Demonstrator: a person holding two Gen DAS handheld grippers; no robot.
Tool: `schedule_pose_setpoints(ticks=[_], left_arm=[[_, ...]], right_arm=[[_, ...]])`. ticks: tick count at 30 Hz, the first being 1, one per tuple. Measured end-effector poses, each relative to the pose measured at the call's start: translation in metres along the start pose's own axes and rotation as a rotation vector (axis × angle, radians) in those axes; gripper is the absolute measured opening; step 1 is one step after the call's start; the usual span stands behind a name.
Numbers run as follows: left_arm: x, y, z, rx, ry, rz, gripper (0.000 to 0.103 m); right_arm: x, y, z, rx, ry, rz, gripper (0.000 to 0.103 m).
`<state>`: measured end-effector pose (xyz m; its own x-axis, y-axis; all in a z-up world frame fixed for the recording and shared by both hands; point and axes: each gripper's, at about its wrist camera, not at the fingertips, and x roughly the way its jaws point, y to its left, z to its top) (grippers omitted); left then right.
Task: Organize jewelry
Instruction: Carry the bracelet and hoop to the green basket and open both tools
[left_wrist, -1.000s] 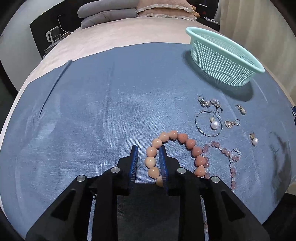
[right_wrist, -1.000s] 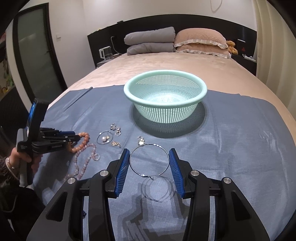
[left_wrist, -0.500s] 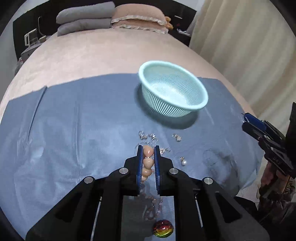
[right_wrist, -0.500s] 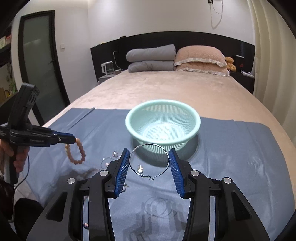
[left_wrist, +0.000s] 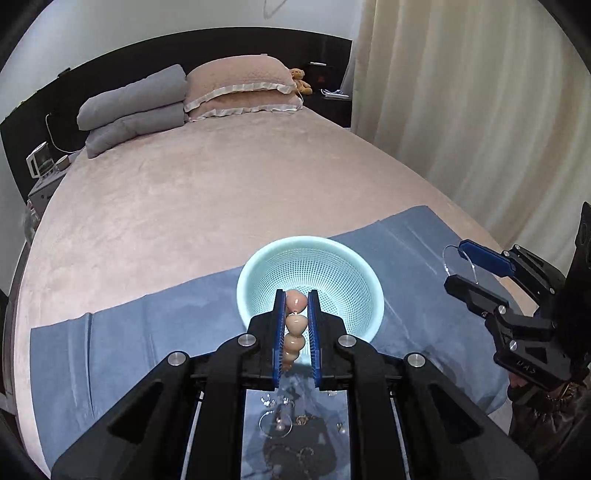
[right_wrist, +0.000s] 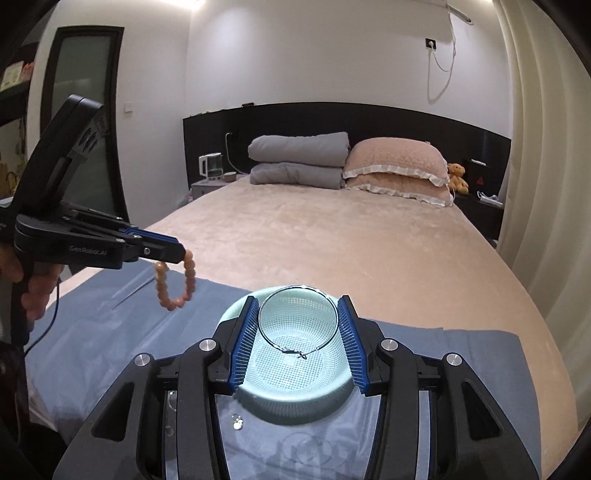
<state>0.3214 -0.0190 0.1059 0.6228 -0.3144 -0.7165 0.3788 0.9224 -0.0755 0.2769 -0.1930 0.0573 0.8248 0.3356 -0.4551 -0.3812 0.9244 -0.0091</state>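
My left gripper (left_wrist: 296, 301) is shut on a peach bead bracelet (left_wrist: 295, 320) and holds it in the air near the mint mesh basket (left_wrist: 332, 258). In the right wrist view the left gripper (right_wrist: 177, 253) has the bracelet (right_wrist: 176, 284) dangling to the left of the basket (right_wrist: 295, 410). My right gripper (right_wrist: 297, 325) is shut on a thin silver hoop (right_wrist: 297, 319), held above the basket. The right gripper (left_wrist: 458, 266) with the hoop (left_wrist: 448, 258) shows at the right of the left wrist view.
The basket stands on a blue cloth (left_wrist: 129, 339) spread over a beige bed (left_wrist: 207, 184). Small earrings and a hoop (left_wrist: 280, 421) lie on the cloth below my left gripper. One earring (right_wrist: 237, 421) lies beside the basket. Pillows (right_wrist: 391, 166) are at the headboard.
Both grippers have risen and moved toward the basket. The left one carried the bead bracelet up off the cloth; the right one brought the silver hoop over the basket.
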Motion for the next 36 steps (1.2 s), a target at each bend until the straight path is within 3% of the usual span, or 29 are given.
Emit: schedule_pose_setpoints(ticks=[7, 14, 20, 33, 36], left_arm=[[0.076, -0.003, 0.023, 0.014, 0.05, -0.049, 0.012], [0.158, -0.002, 0.002, 0.007, 0.161, -0.086, 0.012], [0.196, 0.008, -0.022, -0.03, 0.232, -0.091, 0.012], [0.191, 0.014, -0.043, -0.004, 0.241, -0.094, 0.014], [0.187, 0.02, -0.039, -0.018, 0.231, -0.078, 0.028]], right_arm=[[0.061, -0.017, -0.01, 0.004, 0.057, 0.014, 0.041], [0.131, -0.027, -0.044, 0.045, 0.163, 0.069, 0.041], [0.163, -0.021, -0.063, 0.037, 0.235, 0.076, 0.042], [0.172, -0.006, -0.074, 0.003, 0.287, 0.057, 0.042], [0.169, -0.006, -0.074, 0.004, 0.287, 0.045, 0.046]])
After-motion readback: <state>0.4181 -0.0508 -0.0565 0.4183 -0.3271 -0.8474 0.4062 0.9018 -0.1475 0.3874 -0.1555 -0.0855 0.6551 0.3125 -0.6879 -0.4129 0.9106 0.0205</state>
